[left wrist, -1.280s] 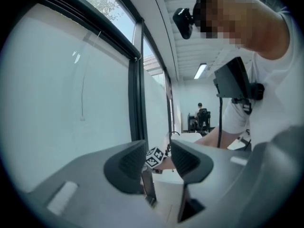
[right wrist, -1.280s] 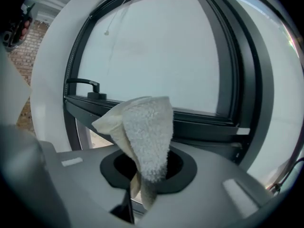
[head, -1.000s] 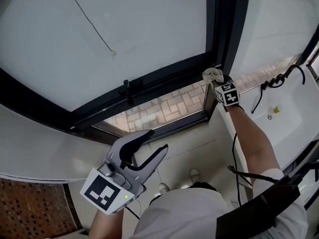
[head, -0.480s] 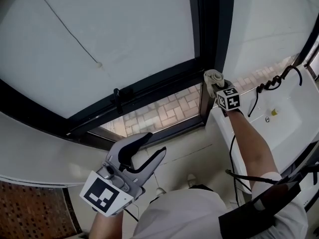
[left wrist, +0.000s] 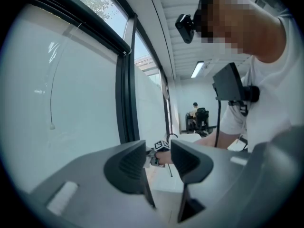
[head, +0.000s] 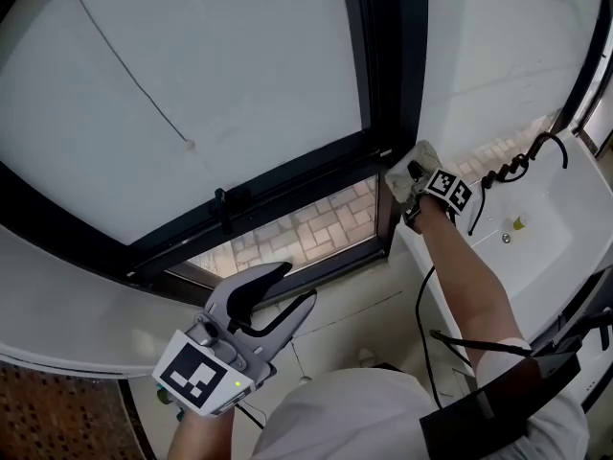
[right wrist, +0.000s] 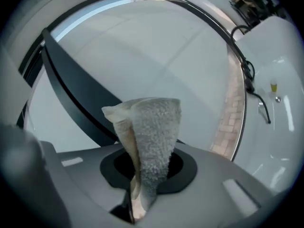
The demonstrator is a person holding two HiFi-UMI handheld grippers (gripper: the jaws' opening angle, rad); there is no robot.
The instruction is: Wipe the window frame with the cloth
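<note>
The pale pane (head: 192, 84) fills most of the head view. It is bounded by the dark frame (head: 383, 65), whose upright post runs down to meet a lower rail that slants away to the left. Right of the post is a white basin (head: 556, 247), below and well apart from the rail. The left gripper (head: 295, 284) hangs low, near the person's body and well clear of the frame. Its own view shows its jaws parted with nothing between them, so it has no part in the wiping. The right gripper (head: 410, 175) is stretched out to the foot of the post, its jaws closed tight on the cloth (head: 407, 166). The cloth stands up from the jaws as a folded wad, and in the head view it seems to press against the frame at the corner where post and rail join. As a judgement, wiping is under way at that corner. No streak or change of sheen on the dark metal shows which parts are done, so the long rail to the left and the post above may both remain.
</note>
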